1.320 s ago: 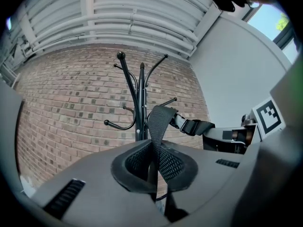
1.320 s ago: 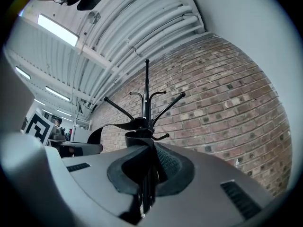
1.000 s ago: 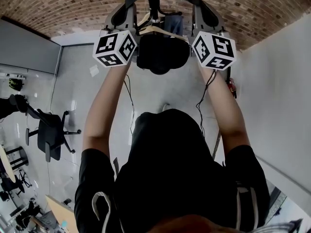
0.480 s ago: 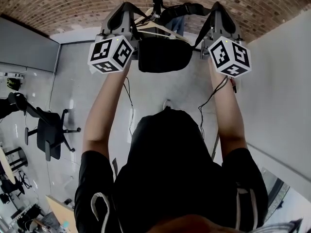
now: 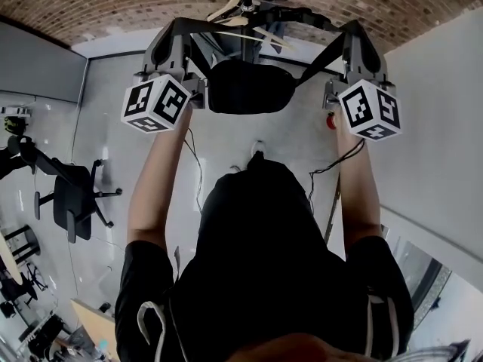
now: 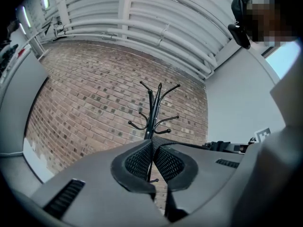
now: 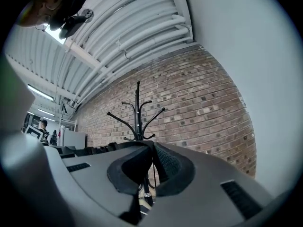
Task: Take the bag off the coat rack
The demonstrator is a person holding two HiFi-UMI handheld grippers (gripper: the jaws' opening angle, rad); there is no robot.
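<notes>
– Left gripper (image 6: 152, 148) and right gripper (image 7: 151, 150): what do their own views give?
– Each shows its jaws pressed shut on the strap (image 5: 318, 61) of the bag (image 5: 249, 87), with the coat rack (image 6: 152, 109) standing apart beyond. Neither shows the bag's body.
– And the head view?
– It shows the black bag slung between both grippers, nearer the person than the rack. The jaw tips are hard to make out there, and the rack's top is cut off.

**Q:** What stands ahead?
**A:** The coat rack (image 6: 151, 109), its hooks splayed to all sides, with a brick wall (image 6: 85, 103) behind. There is free air around the upper hooks.

**Q:** And nearer?
**A:** The bag (image 5: 249, 87) hangs across the passage in front.

**Q:** The sides?
**A:** A white wall (image 5: 441, 74) bounds the right. Open floor (image 5: 121, 157) lies to the left, as far as an office chair (image 5: 74, 202).
</notes>
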